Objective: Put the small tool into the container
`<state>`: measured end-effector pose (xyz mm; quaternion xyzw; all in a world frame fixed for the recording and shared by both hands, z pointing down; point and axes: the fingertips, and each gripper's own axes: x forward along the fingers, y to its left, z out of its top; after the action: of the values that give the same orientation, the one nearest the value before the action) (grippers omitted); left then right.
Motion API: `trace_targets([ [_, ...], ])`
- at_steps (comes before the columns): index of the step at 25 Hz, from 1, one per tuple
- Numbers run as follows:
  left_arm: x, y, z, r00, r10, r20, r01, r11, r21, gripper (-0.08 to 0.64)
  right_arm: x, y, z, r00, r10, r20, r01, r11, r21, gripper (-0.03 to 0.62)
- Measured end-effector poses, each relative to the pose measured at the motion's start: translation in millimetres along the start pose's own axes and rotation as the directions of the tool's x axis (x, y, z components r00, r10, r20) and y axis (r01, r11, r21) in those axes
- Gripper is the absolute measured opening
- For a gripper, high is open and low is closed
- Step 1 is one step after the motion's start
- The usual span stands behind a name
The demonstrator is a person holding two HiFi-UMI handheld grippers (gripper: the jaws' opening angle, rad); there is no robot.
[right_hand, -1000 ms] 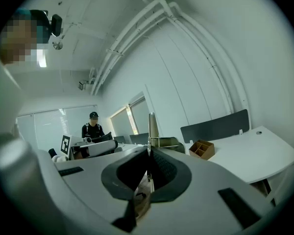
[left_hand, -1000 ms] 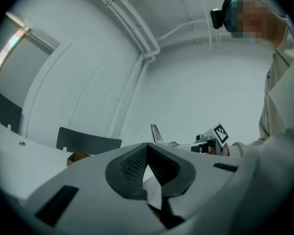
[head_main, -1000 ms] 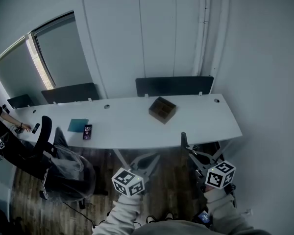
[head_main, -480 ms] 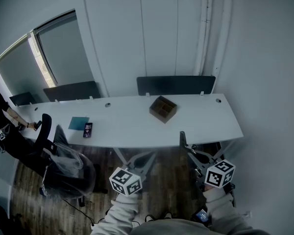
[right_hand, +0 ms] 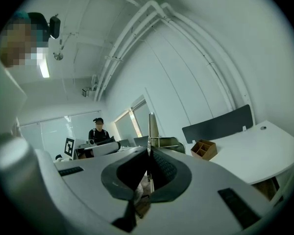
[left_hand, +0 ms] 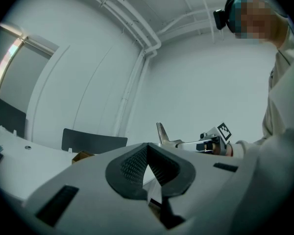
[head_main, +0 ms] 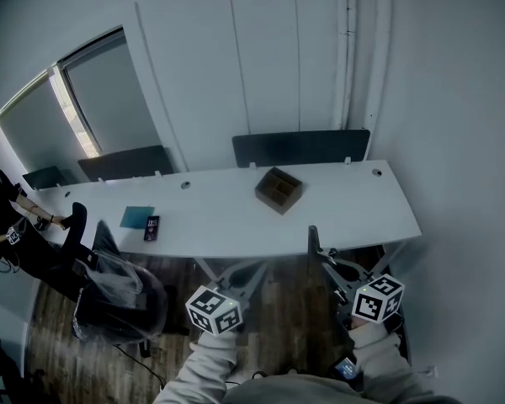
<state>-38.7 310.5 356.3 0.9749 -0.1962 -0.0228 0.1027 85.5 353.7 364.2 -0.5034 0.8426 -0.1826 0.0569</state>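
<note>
A brown compartment box (head_main: 278,189) stands on the long white table (head_main: 345,209), right of its middle. The same box shows in the right gripper view (right_hand: 204,149) and as a corner in the left gripper view (left_hand: 81,156). A small dark object (head_main: 151,227) lies beside a teal card (head_main: 137,217) at the table's left. My left gripper (head_main: 251,274) and right gripper (head_main: 314,236) are held low in front of the table's near edge, over the floor, far from both. In the gripper views the left gripper (left_hand: 147,148) and right gripper (right_hand: 149,153) have pads together with nothing between them.
An office chair under clear plastic (head_main: 109,284) stands at the table's left front. A person in dark clothes (head_main: 4,217) is at the far left end. Dark screens (head_main: 299,147) line the table's back edge against the white wall.
Both grippers have drifted slightly, the left one's cube a little to the left. The person at the far left has shifted position. Nothing on the table has moved.
</note>
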Motion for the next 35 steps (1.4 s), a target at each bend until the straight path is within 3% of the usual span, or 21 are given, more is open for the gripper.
trace_targets([
  [7, 23, -10, -12, 0.999, 0.004, -0.053, -0.003, 1.0, 0.013, -0.005, -9, -22, -7, 1.0, 0.019, 0.013, -0.02, 0.999, 0.047, 0.021],
  [13, 41, 18, -13, 0.996, 0.072, -0.05, -0.071, 0.997, 0.017, -0.005, -17, -48, -10, 1.0, 0.001, 0.027, -0.003, 0.998, 0.069, 0.021],
  [21, 79, 46, -26, 0.999, 0.029, -0.041, -0.028, 0.999, 0.032, -0.005, -13, -92, -18, 0.998, -0.056, 0.029, 0.054, 0.996, 0.076, 0.021],
  [29, 117, 125, -27, 0.999, 0.039, 0.005, -0.039, 0.994, 0.103, -0.005, 49, -141, -18, 0.995, -0.097, 0.018, 0.096, 0.994, 0.052, 0.021],
  [33, 138, 178, -16, 1.0, 0.012, -0.005, -0.011, 0.997, 0.082, -0.005, 105, -159, 10, 0.995, -0.102, 0.004, 0.102, 0.994, 0.038, 0.021],
  [35, 150, 202, -8, 0.999, 0.003, -0.034, 0.001, 0.994, 0.107, -0.005, 132, -166, 27, 0.995, -0.1, -0.007, 0.1, 0.995, 0.027, 0.021],
])
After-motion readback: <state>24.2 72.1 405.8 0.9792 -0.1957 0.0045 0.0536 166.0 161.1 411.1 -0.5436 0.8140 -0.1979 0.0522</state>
